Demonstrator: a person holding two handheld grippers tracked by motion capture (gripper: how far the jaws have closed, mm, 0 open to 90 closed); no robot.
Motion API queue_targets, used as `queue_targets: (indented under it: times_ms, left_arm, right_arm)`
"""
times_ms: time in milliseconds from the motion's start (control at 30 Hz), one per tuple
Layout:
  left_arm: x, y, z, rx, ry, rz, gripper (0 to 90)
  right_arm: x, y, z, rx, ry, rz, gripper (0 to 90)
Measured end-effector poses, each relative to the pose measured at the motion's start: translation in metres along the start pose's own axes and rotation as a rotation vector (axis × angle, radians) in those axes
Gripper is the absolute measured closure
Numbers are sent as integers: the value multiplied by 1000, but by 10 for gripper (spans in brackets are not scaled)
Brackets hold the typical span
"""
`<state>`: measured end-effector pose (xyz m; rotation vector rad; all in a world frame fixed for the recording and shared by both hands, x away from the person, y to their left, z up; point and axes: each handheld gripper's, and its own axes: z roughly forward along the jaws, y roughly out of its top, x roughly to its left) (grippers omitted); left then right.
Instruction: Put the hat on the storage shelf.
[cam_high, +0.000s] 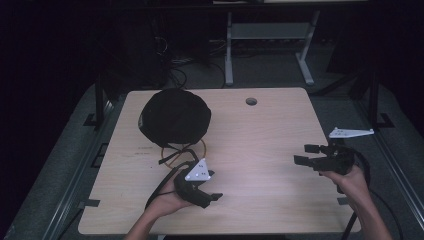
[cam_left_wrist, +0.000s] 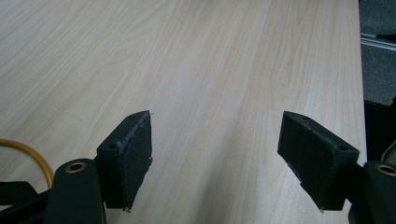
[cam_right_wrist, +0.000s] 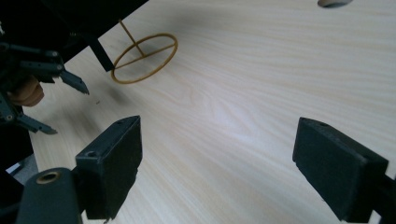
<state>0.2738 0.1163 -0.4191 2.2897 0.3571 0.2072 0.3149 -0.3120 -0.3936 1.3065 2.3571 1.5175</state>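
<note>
1. Black cap (cam_high: 174, 117) lies near the table's (cam_high: 260, 150) far left corner, with a yellow wire ring (cam_high: 183, 148) touching its near edge.
2. Your left gripper (cam_high: 212, 186) sits close to the table's near edge, just beside the ring, fingers (cam_left_wrist: 133, 158) wide with nothing between them.
3. Your right gripper (cam_high: 306, 154) hovers at the right edge, fingers wide, holding nothing.

My left gripper (cam_high: 212, 192) is black with a grey three-cornered plate dotted with small holes; my right gripper (cam_high: 306, 154) matches it. At six o'clock, black cables trail. Brass-ringed holes mark the jaw mounts; my forearms are bare.
</note>
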Motion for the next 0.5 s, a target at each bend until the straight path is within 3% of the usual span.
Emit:
queue_targets:
  times_ms: [233,300,500]
  left_arm:
    - [0,0,0,-11,-12,-9,259]
    - [-1,0,0,-10,-17,-5,259]
    - [-2,1,1,-18,-21,-11,259]
  right_arm:
    - [3,-18,-1,14,4,17,153]
    - [8,-28,-2,2,33,19,153]
    - [20,-52,-6,-13,44,13,147]
